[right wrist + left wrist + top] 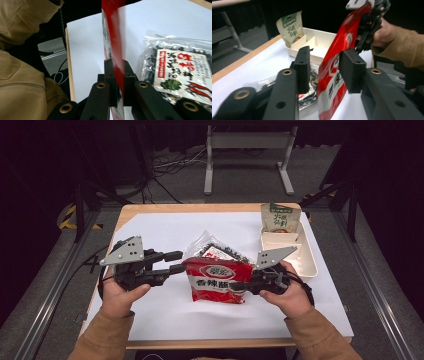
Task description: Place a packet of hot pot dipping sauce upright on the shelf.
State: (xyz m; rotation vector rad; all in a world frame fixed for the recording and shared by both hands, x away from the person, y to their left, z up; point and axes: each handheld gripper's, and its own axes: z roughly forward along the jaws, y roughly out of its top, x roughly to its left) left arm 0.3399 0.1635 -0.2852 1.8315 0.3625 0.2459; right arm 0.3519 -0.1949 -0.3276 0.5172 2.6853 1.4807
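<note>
Right gripper [239,285] pinches the red snack bag [218,281] near the desk's front edge; left gripper [176,262], jaws spread, straddles its other edge. White Chinese lettering on it is blurred. Behind lies a clear seaweed packet [216,251], partly hidden. Farther, at the right edge, a tray [305,255] holds a green-topped pouch [280,218], probably soup mix.

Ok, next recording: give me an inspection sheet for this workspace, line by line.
Surface: wooden table under a white sheet.
Job's things: red snack bag held upright off the sheet.
Clutter: clear bag of dark snacks behind it; white divided tray holding a green pouch.
Grippers: right tongs shut on the red bag's edge; left tongs open around its other edge.
Cables: loose cables on the floor.
Surroundings: dark floor, grey metal stand.
</note>
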